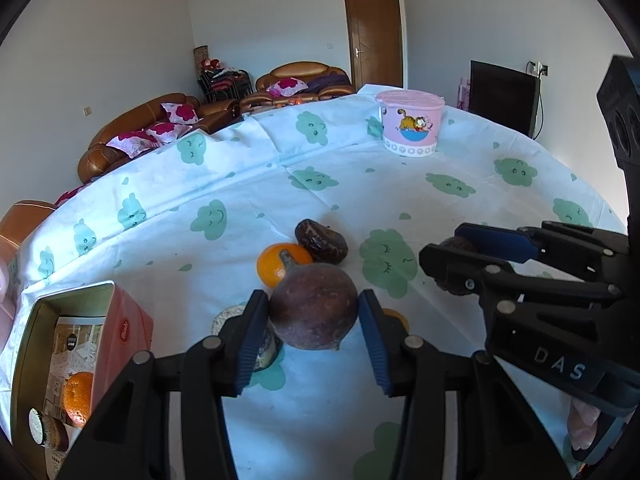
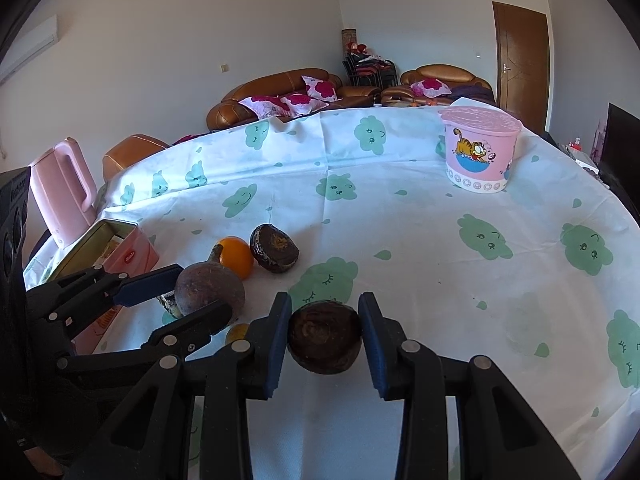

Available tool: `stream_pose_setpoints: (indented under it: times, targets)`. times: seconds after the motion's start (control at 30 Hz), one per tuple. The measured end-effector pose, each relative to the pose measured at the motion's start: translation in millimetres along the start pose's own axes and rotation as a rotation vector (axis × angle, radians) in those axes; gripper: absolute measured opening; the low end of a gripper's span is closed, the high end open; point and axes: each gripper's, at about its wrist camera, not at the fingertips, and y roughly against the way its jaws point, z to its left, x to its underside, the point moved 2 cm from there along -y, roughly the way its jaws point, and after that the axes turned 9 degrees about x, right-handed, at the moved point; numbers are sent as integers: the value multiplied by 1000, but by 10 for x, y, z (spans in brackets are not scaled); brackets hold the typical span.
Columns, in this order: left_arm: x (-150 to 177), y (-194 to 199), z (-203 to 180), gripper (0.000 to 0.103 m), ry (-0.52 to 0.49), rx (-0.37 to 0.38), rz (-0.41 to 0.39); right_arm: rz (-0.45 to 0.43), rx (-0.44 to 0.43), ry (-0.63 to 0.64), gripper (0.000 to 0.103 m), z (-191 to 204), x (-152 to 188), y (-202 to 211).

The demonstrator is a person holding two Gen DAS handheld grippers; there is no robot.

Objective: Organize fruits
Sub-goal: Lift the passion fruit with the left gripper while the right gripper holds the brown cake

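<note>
My left gripper (image 1: 312, 298) is shut on a round purple-brown fruit with a stem (image 1: 314, 312), pads pressed to both its sides just over the cloth. My right gripper (image 2: 324, 302) is shut on a dark brown wrinkled fruit (image 2: 325, 338). The two grippers stand side by side, the left gripper (image 2: 202, 290) visible in the right wrist view. Behind the held purple fruit lie an orange (image 1: 280, 266) and another dark brown fruit (image 1: 322, 240), touching each other. An open pink tin (image 1: 128, 332) at the left holds an orange (image 1: 78, 398).
A pink lidded bucket with a cartoon cat (image 2: 478, 152) stands far back on the round table's cloud-print cloth (image 2: 440, 280). A pink jug (image 2: 64, 188) stands behind the tin. A second small orange (image 1: 398, 318) and a grey-topped item (image 1: 230, 316) lie half hidden behind my left fingers.
</note>
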Motion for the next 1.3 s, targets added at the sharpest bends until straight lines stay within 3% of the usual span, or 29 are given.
stream_pose_setpoints:
  times: [0.53, 1.3]
  targets:
    - [7, 262, 13, 48, 5, -38, -120, -65, 1, 26, 37, 57, 6, 127]
    - [31, 450, 126, 48, 58, -78, -211, -211, -5, 50, 37, 104, 14, 406]
